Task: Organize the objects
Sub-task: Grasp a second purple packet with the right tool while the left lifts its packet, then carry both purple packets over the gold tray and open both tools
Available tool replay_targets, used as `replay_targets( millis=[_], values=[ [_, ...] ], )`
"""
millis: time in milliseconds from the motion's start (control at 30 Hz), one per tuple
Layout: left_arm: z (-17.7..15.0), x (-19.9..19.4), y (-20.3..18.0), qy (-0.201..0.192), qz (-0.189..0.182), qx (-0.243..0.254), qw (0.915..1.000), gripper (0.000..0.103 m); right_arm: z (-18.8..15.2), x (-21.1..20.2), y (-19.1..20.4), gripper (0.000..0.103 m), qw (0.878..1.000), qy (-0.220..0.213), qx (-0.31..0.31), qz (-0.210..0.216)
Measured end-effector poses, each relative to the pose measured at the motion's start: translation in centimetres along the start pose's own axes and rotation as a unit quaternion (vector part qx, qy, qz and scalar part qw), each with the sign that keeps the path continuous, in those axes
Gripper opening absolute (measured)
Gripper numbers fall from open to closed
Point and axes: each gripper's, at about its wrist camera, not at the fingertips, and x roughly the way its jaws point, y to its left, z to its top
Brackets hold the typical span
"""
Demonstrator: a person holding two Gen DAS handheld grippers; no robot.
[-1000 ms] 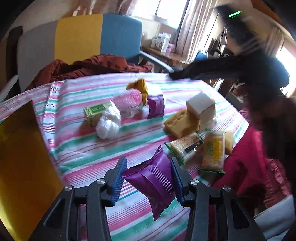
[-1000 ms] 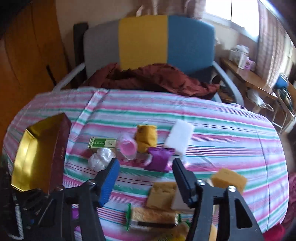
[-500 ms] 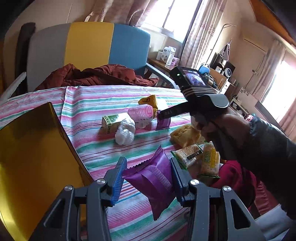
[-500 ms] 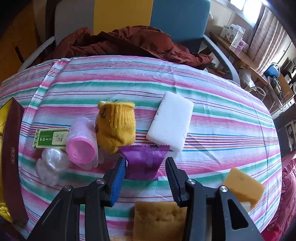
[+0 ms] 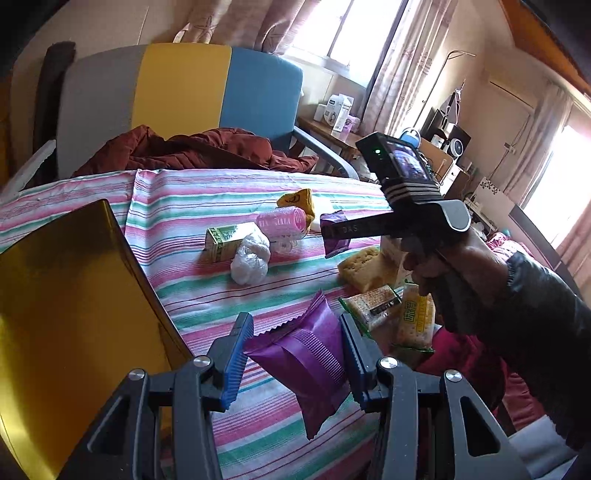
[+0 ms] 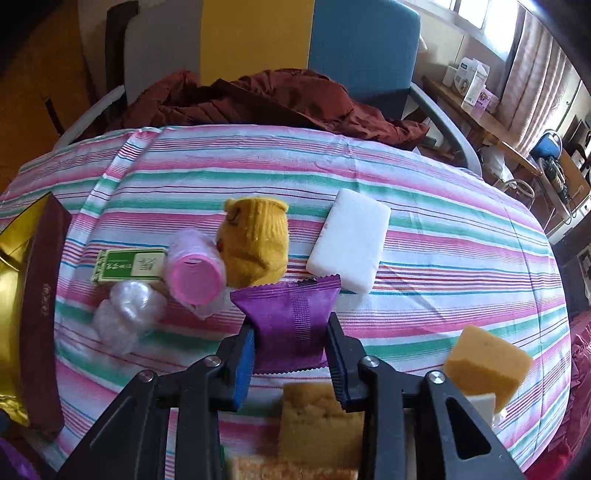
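Striped table [image 6: 443, 206] w/ gold box [image 5: 66, 314] at L edge: R gripper [image 6: 291, 354] has dropped onto the 2nd purple packet [image 6: 291, 317], jaws closing, pads touching its sides. L gripper [image 5: 295, 354] still pinches the 1st purple packet [image 5: 306, 354] above the cloth beside the box, so probably both go in next.

Gold box [image 5: 66, 314] cut off left.

Daylight pours in through the windows [image 5: 351, 33], blown out white in the left wrist view, second bright patch far right. Table [image 6: 443, 229] evenly lit, soft shadows. Gold box [image 5: 66, 314] has a dull sheen. Heavy fisheye bend, dark vignetted corners. Sponge [image 6: 487, 365] a bit soft, rest mostly sharp.
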Motion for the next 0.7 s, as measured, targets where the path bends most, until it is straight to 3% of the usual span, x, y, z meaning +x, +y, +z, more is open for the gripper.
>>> replay_targets(
  millis=[367, 700],
  values=[
    [-0.7, -3.9, 1.8, -0.032, 0.035, -0.021, 0.9987, 0.047, -1.6, 0.7, 2.1, 0.035, 1.0, 0.019, -0.01, 0.009],
    [-2.6, -7.2, 7.2, -0.051, 0.105, -0.085, 0.9895, 0.047, -3.2, -3.7, 4.7, 0.034, 0.998, -0.025, -0.007, 0.061]
  ],
)
